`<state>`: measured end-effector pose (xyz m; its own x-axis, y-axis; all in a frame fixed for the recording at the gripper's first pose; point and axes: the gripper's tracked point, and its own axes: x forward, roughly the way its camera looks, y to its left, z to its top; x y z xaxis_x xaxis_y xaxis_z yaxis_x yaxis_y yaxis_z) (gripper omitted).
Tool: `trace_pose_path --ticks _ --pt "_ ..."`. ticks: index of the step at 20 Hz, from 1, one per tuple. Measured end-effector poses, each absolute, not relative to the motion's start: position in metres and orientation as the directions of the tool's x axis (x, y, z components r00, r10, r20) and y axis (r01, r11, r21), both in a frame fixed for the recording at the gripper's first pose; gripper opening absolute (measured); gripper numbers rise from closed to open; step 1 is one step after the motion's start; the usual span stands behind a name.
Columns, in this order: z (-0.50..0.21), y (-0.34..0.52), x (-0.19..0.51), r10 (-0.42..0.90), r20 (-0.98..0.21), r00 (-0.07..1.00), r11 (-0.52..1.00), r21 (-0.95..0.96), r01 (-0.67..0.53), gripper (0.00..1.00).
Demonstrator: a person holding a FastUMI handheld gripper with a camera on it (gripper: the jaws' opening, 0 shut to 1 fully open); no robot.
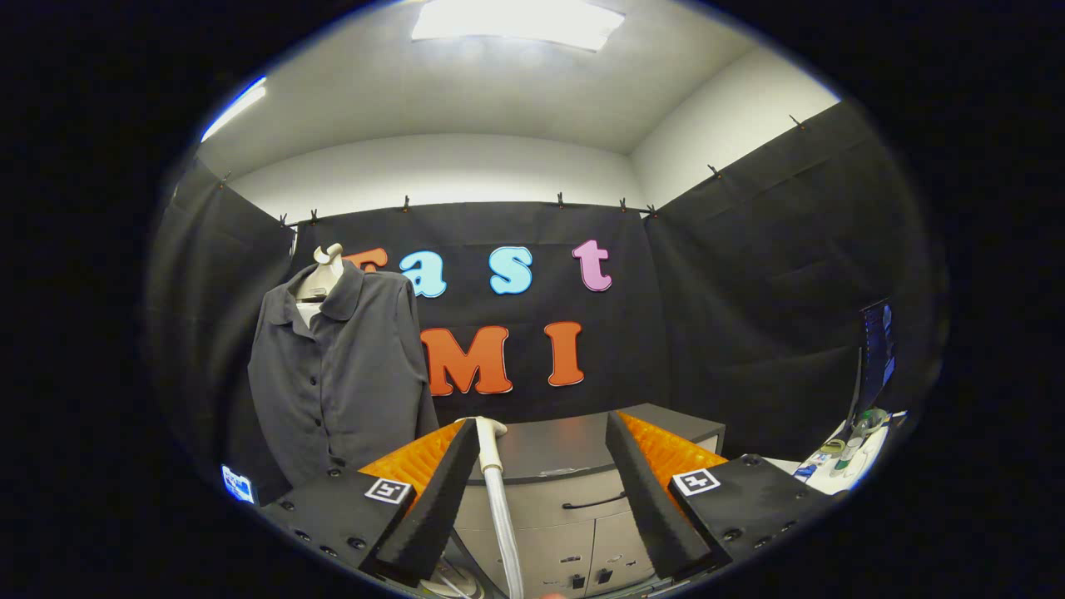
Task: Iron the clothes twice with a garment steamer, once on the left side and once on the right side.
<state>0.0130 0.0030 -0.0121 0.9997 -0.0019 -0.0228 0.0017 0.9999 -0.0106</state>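
1. Grey button-front blouse hangs on a pale mannequin form, off to the left and beyond the fingers, against the black booth cloth. It hangs fairly flat, collar open, button row running down the middle.
2. White steamer head with ribbed hose stands upright just inside the left finger, head level with that fingertip, hose dropping down out of sight. It looks unheld and parked on its stand.
3. Gripper: jaws wide apart, nothing between the pads except the hose near the left one. No contact that I can confirm.
4. Grey cabinet with dark top sits straight ahead beyond the fingers. A monitor and desk clutter are far right.
5. Step, my read: pre-grasp. Neither pass on the blouse looks begun.
6. Next move calls for: shift left to centre the steamer handle between the fingers, close on it below the head, and lift clear. Then swing left to the blouse.
7. Watch hose drag during the swing, and keep the head face toward the fabric.
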Motion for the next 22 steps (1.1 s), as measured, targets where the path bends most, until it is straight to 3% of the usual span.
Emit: trace_pose_path --ticks 9,15,22 --pt "-0.014 0.004 0.026 -0.02 -0.018 1.0 1.0 0.008 0.02 0.98" --pt "0.008 0.021 0.044 -0.003 0.062 0.998 0.999 -0.046 0.006 0.98" --pt "-0.007 0.081 0.138 0.125 -0.064 0.99 0.989 -0.066 -0.129 0.97"
